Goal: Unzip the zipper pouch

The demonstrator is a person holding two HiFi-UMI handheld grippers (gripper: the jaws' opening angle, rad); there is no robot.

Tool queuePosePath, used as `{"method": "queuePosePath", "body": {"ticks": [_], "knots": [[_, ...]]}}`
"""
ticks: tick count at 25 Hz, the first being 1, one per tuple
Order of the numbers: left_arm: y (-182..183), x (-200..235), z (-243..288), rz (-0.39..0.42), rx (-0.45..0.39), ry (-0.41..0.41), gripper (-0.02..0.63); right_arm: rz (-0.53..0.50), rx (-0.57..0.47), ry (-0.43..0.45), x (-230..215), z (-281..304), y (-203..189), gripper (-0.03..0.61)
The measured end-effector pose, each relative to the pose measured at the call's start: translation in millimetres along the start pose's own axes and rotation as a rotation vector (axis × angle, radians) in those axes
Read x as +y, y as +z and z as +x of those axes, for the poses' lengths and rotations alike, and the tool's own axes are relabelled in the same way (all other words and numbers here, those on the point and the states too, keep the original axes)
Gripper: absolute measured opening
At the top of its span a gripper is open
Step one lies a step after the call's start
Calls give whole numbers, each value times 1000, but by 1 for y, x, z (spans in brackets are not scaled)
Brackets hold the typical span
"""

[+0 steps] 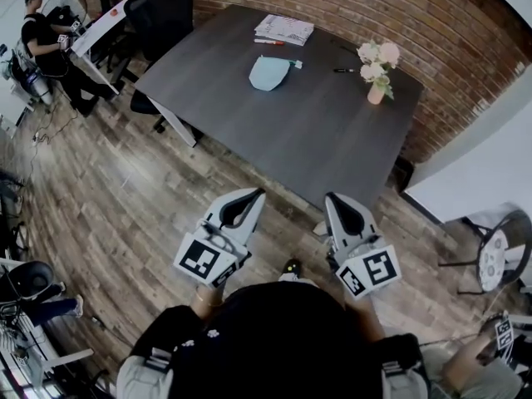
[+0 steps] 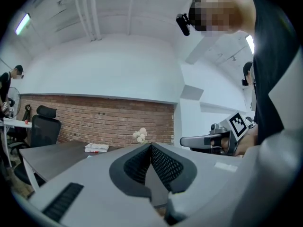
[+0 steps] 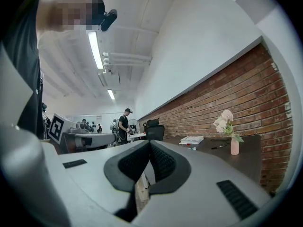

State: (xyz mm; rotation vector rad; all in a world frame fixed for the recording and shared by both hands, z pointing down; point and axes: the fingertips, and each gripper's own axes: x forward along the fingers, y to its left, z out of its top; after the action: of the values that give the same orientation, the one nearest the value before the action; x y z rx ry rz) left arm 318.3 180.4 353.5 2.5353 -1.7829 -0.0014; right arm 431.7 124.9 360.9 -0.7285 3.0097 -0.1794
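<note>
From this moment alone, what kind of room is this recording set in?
Probably an office or lab workspace: a dark table by a brick wall, black office chairs, and a person at a white desk.

A matt, dark grey table (image 1: pixel 316 131) with a faint wood grain. A floor (image 1: pixel 125 189) of worn brown wooden planks. A rough red brick wall (image 1: pixel 332 7). A pale blue pouch (image 1: pixel 268 72) that looks like soft cloth. A stack of paper (image 1: pixel 284 29). The left gripper (image 1: pixel 253 194) and right gripper (image 1: pixel 334 199) are smooth, matt grey plastic, with black, dimpled pads (image 2: pixel 165 164).
</note>
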Motion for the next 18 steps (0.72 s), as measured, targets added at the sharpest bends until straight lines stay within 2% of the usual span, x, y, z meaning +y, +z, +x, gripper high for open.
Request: {"method": "queuePosePath", "body": {"ticks": [6,13,18], "knots": [[-1,8,26,16,5,25,4,31,12,12,-30,6,-11,2],[-13,18,32,-15,57,66,5,44,22,28,-46,17,-17,2],[-11,32,34,4,21,71,4,32,24,28,-46,25,-17,2]]}}
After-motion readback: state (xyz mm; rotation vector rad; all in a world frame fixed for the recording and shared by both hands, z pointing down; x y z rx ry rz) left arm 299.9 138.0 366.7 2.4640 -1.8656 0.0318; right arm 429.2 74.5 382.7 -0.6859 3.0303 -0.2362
